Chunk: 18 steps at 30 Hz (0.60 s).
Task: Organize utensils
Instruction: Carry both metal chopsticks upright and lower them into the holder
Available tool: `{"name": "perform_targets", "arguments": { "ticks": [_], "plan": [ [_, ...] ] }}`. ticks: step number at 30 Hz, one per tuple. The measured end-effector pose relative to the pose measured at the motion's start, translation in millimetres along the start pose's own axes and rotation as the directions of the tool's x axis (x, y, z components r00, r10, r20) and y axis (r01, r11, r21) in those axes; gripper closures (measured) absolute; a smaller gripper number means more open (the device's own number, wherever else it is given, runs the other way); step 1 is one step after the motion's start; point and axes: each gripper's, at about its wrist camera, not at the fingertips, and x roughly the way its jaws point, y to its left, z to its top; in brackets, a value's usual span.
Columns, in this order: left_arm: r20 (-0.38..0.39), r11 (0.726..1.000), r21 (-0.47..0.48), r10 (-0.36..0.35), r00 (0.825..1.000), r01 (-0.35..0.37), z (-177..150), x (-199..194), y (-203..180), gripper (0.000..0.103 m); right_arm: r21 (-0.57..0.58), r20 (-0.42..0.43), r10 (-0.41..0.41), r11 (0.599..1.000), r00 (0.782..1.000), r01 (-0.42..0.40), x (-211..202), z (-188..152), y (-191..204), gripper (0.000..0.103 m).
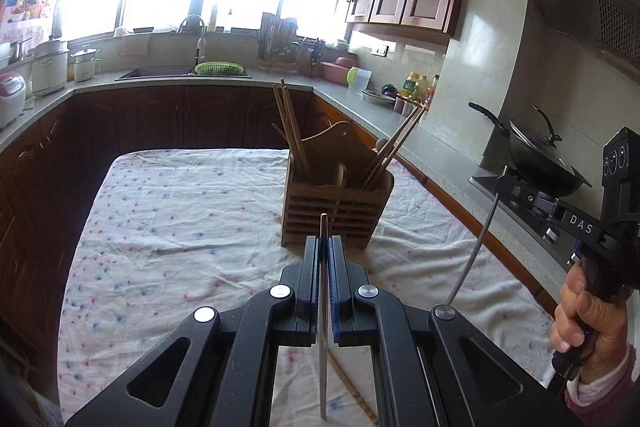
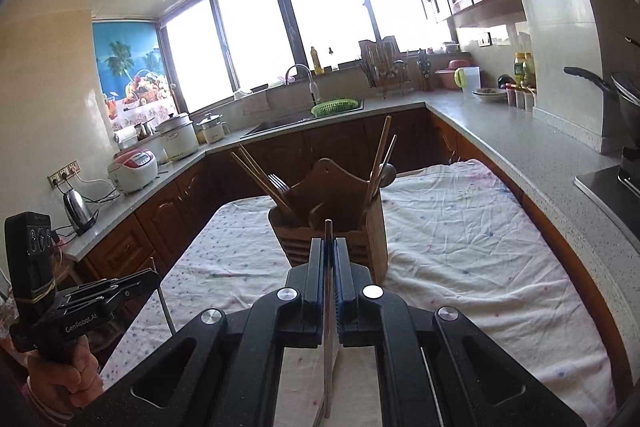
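Observation:
A slatted wooden utensil holder [image 1: 336,215] [image 2: 332,227] stands on the cloth-covered table, with wooden chopsticks [image 1: 290,123], a fork [image 2: 277,183] and a spoon [image 2: 387,173] inside. My left gripper [image 1: 325,241] [image 2: 154,273] is shut on a thin metal chopstick [image 1: 323,367] held upright, short of the holder's near side. My right gripper [image 2: 329,241] [image 1: 500,182] is shut on a second metal chopstick [image 2: 327,367] [image 1: 472,247], which hangs down above the cloth. One wooden chopstick [image 1: 352,387] lies on the cloth beneath my left gripper.
The table wears a white cloth with blue and pink dots [image 1: 180,227]. A grey counter [image 1: 400,131] runs along the right, bearing a black wok [image 1: 540,163] on the stove. At the back are a sink with a green basket [image 1: 219,68], and rice cookers [image 2: 134,167] on the left.

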Motion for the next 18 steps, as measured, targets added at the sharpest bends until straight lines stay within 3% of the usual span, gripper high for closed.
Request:
{"name": "perform_targets", "arguments": {
  "ticks": [18],
  "plan": [
    [0.070,1.000,-0.011,-0.001,0.998,0.002,24.1,6.3,2.6,0.101,0.014,0.049,0.009,1.000,0.999,-0.009,5.9,14.6,-3.3,0.099]
  ]
}}
